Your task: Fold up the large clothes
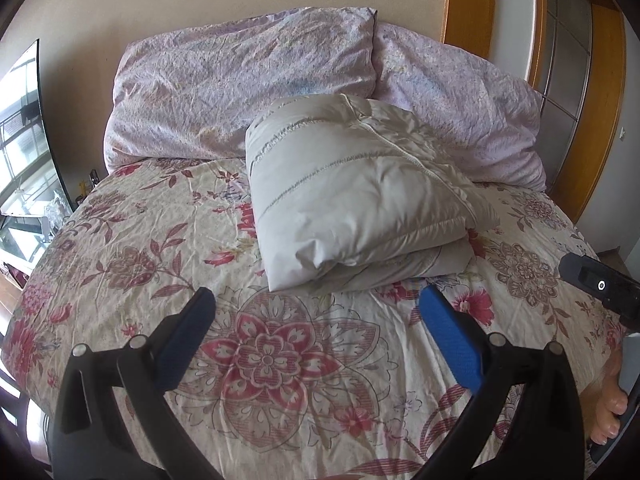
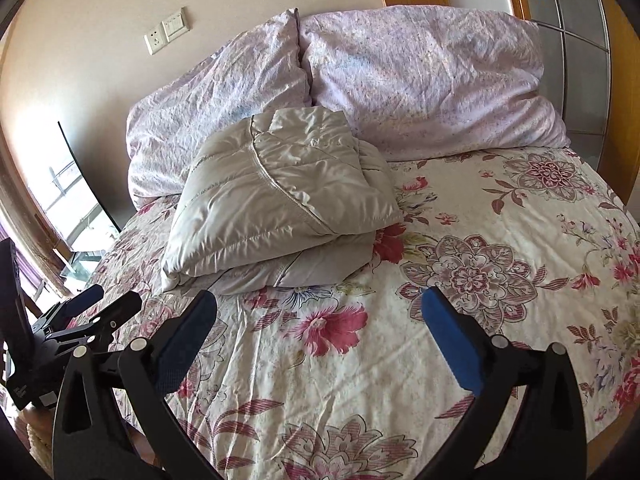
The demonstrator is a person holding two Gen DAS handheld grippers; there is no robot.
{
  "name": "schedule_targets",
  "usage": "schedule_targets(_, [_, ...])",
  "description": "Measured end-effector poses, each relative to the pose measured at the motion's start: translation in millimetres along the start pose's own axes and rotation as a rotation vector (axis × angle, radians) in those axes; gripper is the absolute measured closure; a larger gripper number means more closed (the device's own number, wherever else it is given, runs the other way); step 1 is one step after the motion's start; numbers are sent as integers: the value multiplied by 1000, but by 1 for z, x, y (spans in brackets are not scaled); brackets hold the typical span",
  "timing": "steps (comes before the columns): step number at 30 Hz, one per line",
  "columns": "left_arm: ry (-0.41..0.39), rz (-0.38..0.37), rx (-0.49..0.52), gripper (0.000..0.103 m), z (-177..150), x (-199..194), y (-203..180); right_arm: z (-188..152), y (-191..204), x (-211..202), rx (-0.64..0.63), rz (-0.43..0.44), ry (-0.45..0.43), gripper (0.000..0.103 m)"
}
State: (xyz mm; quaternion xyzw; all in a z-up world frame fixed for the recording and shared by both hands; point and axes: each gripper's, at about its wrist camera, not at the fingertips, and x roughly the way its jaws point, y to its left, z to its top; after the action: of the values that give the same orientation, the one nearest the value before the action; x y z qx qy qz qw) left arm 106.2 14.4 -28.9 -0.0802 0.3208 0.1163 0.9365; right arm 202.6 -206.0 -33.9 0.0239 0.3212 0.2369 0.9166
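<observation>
**Backing clear of a folded jacket**

Lying in a plump, layered bundle on the floral bedspread [image 1: 280, 360], just in front of the two lilac pillows [image 1: 240, 92] and apparently touching them along its far edge: the pale quilted jacket [image 1: 352, 196], by the look of it with the folds already made.

Hovering on the side away from the pillows, apart from the bundle and touching no cloth: the left gripper [image 1: 316, 292], jaws spread wide with nothing between the blue pads, and beside it the right gripper [image 2: 318, 294], gaping just as fully and likewise gripping nothing.

Judging the step in hand as release and inspection rather than another fold. For doing it well:

- Keeping both pairs of jaws wide while drawing off, to avoid snagging the slippery shell and dragging the top layer away from the pillows.
- Watching the upper flap — puffy filling like this is likely pushing back, and the near corner is already lifting slightly off the lower layer.
- If it is springing open, pressing down flat on the top with closed pads rather than pinching an edge.
- Leaving the bundle squared up against the pillows, not skewed across the bedspread.
</observation>
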Motion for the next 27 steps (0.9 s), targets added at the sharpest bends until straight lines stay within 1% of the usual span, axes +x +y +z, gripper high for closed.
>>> schedule_targets(4, [9,-10,2,2,-6,-6,-3,-8,8,-6,-30,-19,16,1])
schedule_targets(12, [28,-30,1,2,-14,-11,-9,-18,16,-12,-44,2,45,1])
schedule_targets(19, [23,-27,-4,2,-13,-13,-9,-14,18,-9,-48,5,51,1])
schedule_targets(27, [42,-26,-12,2,-10,-8,-7,-12,18,-5,-42,21,62,1])
